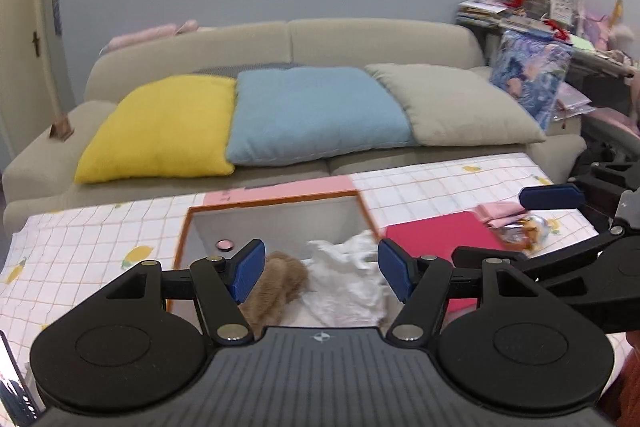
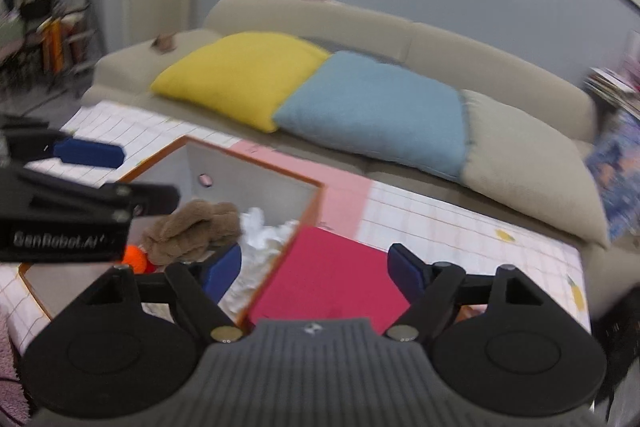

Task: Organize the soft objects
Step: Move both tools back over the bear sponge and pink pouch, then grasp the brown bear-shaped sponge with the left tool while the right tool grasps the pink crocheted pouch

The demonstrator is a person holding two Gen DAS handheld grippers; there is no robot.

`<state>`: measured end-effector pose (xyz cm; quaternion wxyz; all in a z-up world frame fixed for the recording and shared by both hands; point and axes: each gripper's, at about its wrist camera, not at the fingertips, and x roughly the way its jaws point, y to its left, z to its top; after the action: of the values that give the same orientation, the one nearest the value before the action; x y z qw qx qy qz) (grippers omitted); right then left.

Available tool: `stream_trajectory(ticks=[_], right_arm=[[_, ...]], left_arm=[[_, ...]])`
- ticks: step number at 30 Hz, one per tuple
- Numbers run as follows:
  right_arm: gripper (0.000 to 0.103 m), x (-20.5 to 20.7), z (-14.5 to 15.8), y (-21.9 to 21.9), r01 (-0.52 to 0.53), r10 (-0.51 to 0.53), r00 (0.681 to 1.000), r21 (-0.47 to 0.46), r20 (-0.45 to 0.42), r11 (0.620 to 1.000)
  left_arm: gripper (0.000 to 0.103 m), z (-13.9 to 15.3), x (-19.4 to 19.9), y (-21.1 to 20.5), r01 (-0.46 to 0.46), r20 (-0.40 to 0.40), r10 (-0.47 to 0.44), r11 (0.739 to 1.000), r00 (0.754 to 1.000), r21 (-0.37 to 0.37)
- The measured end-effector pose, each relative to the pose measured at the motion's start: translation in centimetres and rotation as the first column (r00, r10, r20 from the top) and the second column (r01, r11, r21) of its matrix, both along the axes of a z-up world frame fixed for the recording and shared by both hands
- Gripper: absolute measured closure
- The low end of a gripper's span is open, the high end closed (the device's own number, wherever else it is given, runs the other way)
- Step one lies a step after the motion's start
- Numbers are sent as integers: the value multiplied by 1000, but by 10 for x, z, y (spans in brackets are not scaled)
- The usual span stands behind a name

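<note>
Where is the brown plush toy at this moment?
In both wrist views the brown plush toy lies inside the open box, left of the white cloth.

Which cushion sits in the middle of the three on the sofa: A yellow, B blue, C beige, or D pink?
B: the blue cushion lies between the yellow cushion and the beige cushion on the sofa.

Soft, even indoor light, no glare; right wrist view smeared by motion blur, fisheye corners dark and bent around the clock
</note>
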<state>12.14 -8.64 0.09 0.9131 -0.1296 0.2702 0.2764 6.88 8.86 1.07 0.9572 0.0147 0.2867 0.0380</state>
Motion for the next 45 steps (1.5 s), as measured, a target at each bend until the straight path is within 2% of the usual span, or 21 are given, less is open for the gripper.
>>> stream_trajectory(ticks=[4,11,16,20,25,33,42,45], right_arm=[[22,-15,-5,-35,72,-72,997,34,-8,997],[22,-25,-17,-86,213,-212,977,28,-34,977],[22,-26,-37,-119,315,-316,947,-31,-55,949],[22,-23,-52,-149,396,-402,910,-76,-98,915],[22,-13,-64,-179,455,-470,868,-119,-162,882],[17,12,-83,-207,428,-462,867,-195,-186,882],[17,54,-119,-247,485,-502,786,-144,-362,863],[8,70,-132,-247,496,-513,767,-152,-385,855]], left_arm=[[27,-2,-9,-23,64,16,-64,997,998,-36],[27,-10,-19,-53,95,-4,-97,987,995,-130],[27,-21,-17,-78,144,-51,-154,976,987,-164],[27,-31,-11,-98,188,-93,-208,964,974,-187],[27,-40,2,-126,245,-129,-272,951,954,-190],[27,-50,24,-167,340,-154,-361,929,920,-149],[27,-58,53,-198,404,-191,-418,908,888,-106],[27,-62,63,-205,423,-218,-430,902,876,-83]])
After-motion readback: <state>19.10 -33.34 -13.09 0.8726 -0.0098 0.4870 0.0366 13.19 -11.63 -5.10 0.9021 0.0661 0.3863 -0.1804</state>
